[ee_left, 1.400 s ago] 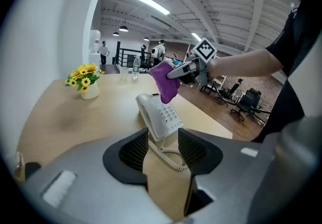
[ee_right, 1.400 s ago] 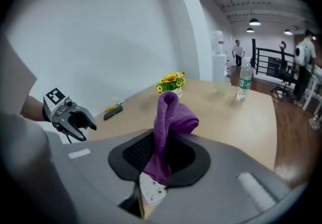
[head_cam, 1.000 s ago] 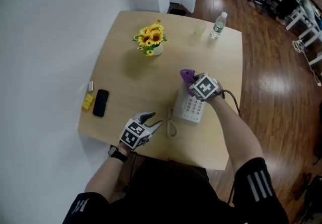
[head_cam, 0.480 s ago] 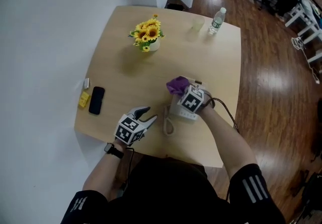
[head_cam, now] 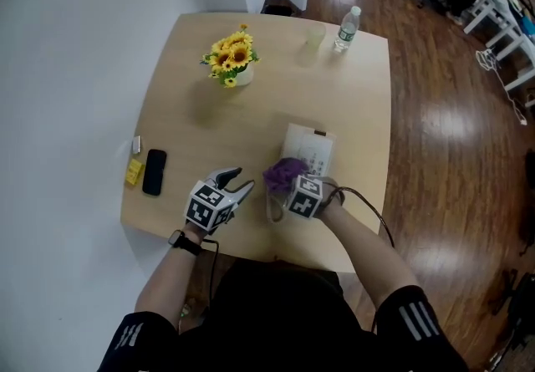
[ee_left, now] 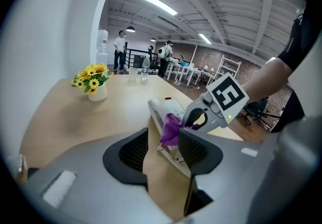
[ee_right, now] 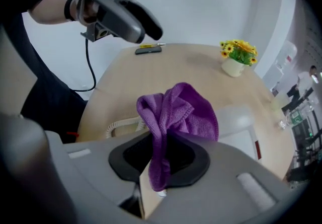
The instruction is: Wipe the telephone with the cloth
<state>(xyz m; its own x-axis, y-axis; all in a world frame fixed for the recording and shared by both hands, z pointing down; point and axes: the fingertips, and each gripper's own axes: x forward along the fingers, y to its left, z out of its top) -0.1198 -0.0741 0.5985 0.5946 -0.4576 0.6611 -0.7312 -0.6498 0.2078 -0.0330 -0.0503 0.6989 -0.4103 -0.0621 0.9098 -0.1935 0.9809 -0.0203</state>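
The white telephone [head_cam: 308, 150] lies on the wooden table [head_cam: 351, 103], with its coiled cord [head_cam: 272, 208] at its near end. My right gripper [head_cam: 294, 188] is shut on a bunched purple cloth [head_cam: 283, 172] and holds it down on the telephone's near left part. The right gripper view has the cloth [ee_right: 178, 112] pinched between the jaws of that gripper [ee_right: 158, 160], with the telephone [ee_right: 240, 120] behind it. My left gripper [head_cam: 238, 179] hovers just left of the telephone, jaws part open and nothing between them. Seen from the left gripper [ee_left: 162, 140], the cloth [ee_left: 171, 127] and the telephone [ee_left: 163, 106] lie just ahead.
A pot of yellow flowers [head_cam: 227, 58] stands at the table's far left. A water bottle [head_cam: 346, 28] and a glass [head_cam: 314, 36] stand at the far edge. A black mobile phone [head_cam: 153, 171] and a yellow item [head_cam: 134, 170] lie near the left edge.
My right gripper has dragged the cloth from the telephone's far end to its near left end. The left gripper has stayed where it was.
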